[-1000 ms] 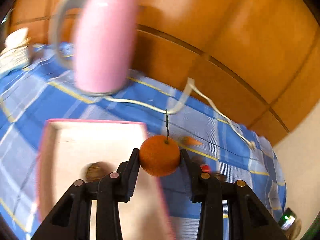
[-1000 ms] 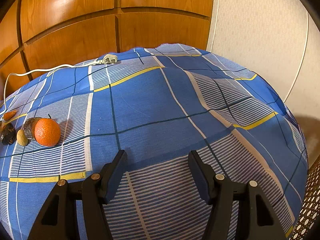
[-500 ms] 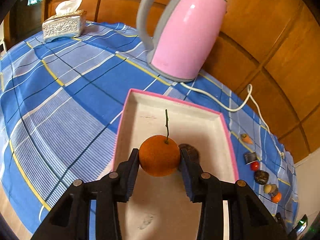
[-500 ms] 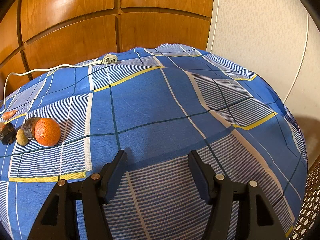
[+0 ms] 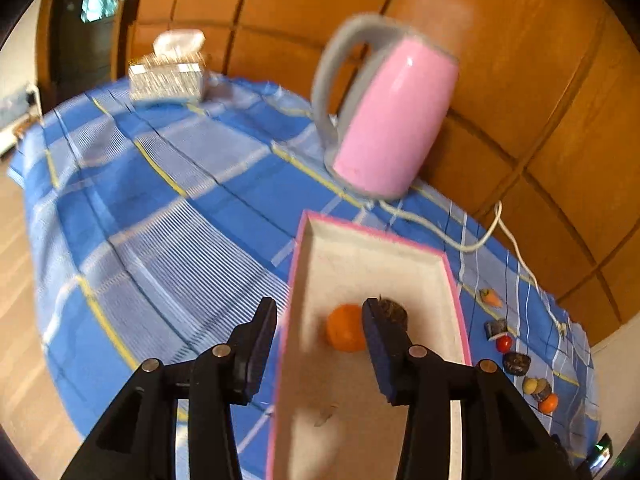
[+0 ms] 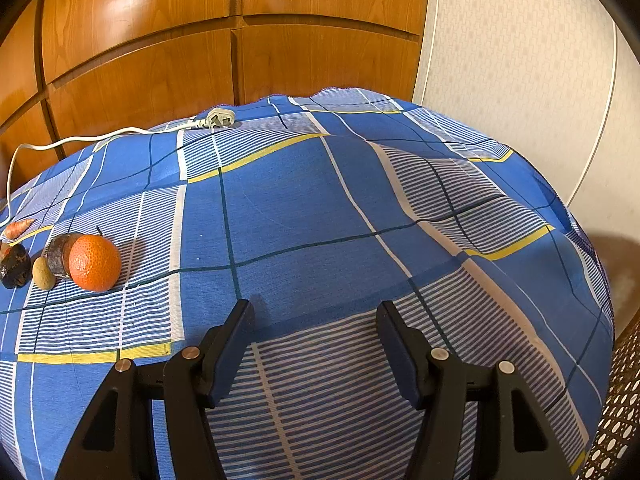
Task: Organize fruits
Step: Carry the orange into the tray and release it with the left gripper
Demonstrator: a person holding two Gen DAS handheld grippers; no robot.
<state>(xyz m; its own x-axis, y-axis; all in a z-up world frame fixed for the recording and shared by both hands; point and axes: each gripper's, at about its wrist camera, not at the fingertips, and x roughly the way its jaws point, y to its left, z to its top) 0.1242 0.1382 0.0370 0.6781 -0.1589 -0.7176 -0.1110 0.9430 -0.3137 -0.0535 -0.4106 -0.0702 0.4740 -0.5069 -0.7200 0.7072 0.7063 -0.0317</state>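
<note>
A pink-rimmed white tray (image 5: 372, 234) lies on the blue checked cloth. In it rest an orange (image 5: 344, 328) and a dark brown fruit (image 5: 394, 314). My left gripper (image 5: 319, 312) hovers over the tray's left rim with its jaws opening. The orange is loose on the tray floor, partly behind the right finger and pressed by neither pad. In the right wrist view, another orange (image 6: 94, 262) sits at the left with a brown chunk (image 6: 58, 254), a tan nut-like piece (image 6: 43, 273) and a dark fruit (image 6: 15, 266). My right gripper (image 6: 316, 320) is open and empty over the cloth.
A pink kettle (image 5: 384, 120) stands behind the tray, its white cord trailing to a plug (image 6: 216, 120). A tissue box (image 5: 168, 72) sits at the far corner. A row of small fruits (image 5: 516, 362) lines the cloth right of the tray. Wood panels back the table.
My left gripper has let go of the orange, which now lies in the tray. The gripper has shifted left over the tray's rim. The right gripper has not moved.
</note>
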